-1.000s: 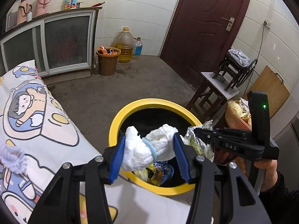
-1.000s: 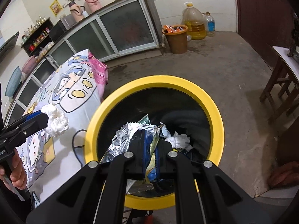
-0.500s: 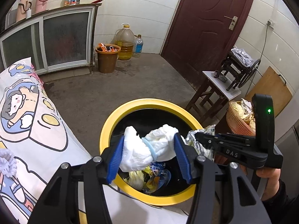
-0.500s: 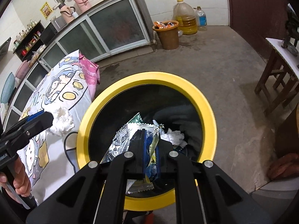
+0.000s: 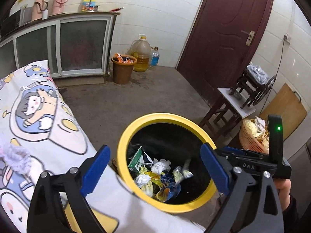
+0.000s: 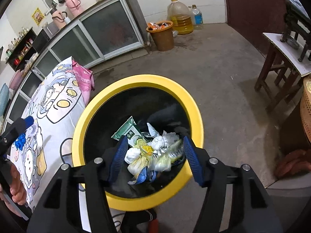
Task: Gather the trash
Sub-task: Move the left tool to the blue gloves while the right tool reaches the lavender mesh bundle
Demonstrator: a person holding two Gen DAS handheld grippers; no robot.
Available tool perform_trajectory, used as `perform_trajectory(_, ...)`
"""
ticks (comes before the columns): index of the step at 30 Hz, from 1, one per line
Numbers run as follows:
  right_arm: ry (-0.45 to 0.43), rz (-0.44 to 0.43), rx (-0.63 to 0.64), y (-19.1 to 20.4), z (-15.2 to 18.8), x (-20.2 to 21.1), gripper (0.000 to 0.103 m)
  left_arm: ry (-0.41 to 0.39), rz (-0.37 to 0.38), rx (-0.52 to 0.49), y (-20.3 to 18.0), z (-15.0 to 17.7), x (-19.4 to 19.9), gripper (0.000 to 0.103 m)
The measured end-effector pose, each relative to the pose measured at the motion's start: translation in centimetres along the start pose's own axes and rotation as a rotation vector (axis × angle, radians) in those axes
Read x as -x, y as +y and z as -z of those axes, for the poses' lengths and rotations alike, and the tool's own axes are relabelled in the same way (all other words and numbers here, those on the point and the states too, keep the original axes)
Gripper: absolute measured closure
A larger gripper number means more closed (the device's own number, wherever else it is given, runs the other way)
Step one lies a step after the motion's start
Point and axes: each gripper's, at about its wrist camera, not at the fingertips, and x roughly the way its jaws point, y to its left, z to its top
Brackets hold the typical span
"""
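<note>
A black bin with a yellow rim [image 5: 134, 128] [image 6: 196, 104] stands beside the cloth-covered table. Inside lie white tissue wads [image 5: 160, 165] [image 6: 165, 138], a green packet [image 5: 137, 158] [image 6: 126, 131] and yellow and blue wrappers [image 5: 167, 189] [image 6: 147, 167]. A silver snack wrapper [image 5: 182, 171] [image 6: 169, 151] looks blurred, falling into the bin. My left gripper [image 5: 155, 171] is open and empty over the bin's near rim. My right gripper [image 6: 155, 159] is open and empty over the bin; its body [image 5: 250, 163] shows in the left wrist view.
The table with a cartoon cloth [image 5: 38, 120] [image 6: 56, 104] is left of the bin. A woolly lilac thing [image 5: 15, 155] lies on it. A wooden stool [image 5: 231, 106] and an orange basket [image 5: 252, 136] stand to the right. A brown bucket [image 5: 123, 69] and oil jug [image 5: 141, 52] stand by the cabinet.
Both grippers have opened. The white tissue wad left my left gripper and the silver wrapper left my right gripper; both dropped into the bin.
</note>
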Motion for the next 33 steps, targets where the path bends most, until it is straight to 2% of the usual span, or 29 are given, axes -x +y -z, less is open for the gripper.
perform_trajectory(3, -0.033, -0.039, 0.044, 0.9, 0.4, 1.2, 0.047, -0.04, 0.0, -0.005, 1.4, 0.5, 2.7, 0.008)
perform_trajectory(6, -0.092, -0.101, 0.117, 3.2, 0.8, 2.9, 0.047, -0.078, -0.043, -0.029, 3.9, 2.1, 6.2, 0.008)
perform_trajectory(9, -0.157, -0.173, 0.236, 7.0, 1.3, 4.4, 0.047, -0.09, -0.128, -0.028, 7.0, 4.4, 9.8, 0.008)
perform_trajectory(12, -0.181, -0.233, 0.335, 10.7, 1.6, 4.8, 0.047, -0.099, -0.237, 0.019, 11.0, 7.4, 14.1, 0.008)
perform_trajectory(14, -0.179, -0.288, 0.41, 14.0, 2.0, 4.6, 0.047, -0.101, -0.299, 0.036, 13.1, 8.9, 16.3, 0.008)
perform_trajectory(19, -0.134, -0.365, 0.539, 21.5, 2.7, 2.7, 0.047, -0.115, -0.463, 0.063, 19.0, 11.7, 22.1, 0.008)
perform_trajectory(25, -0.075, -0.368, 0.651, 29.6, 3.2, -0.6, 0.047, -0.134, -0.556, 0.115, 24.9, 12.3, 25.7, 0.008)
perform_trajectory(30, -0.06, -0.327, 0.742, 34.2, 2.7, -3.2, 0.047, -0.15, -0.565, 0.164, 28.6, 11.6, 26.2, 0.008)
perform_trajectory(33, -0.044, -0.305, 0.768, 35.8, 2.1, -4.8, 0.046, -0.133, -0.539, 0.183, 30.7, 11.3, 25.4, 0.008)
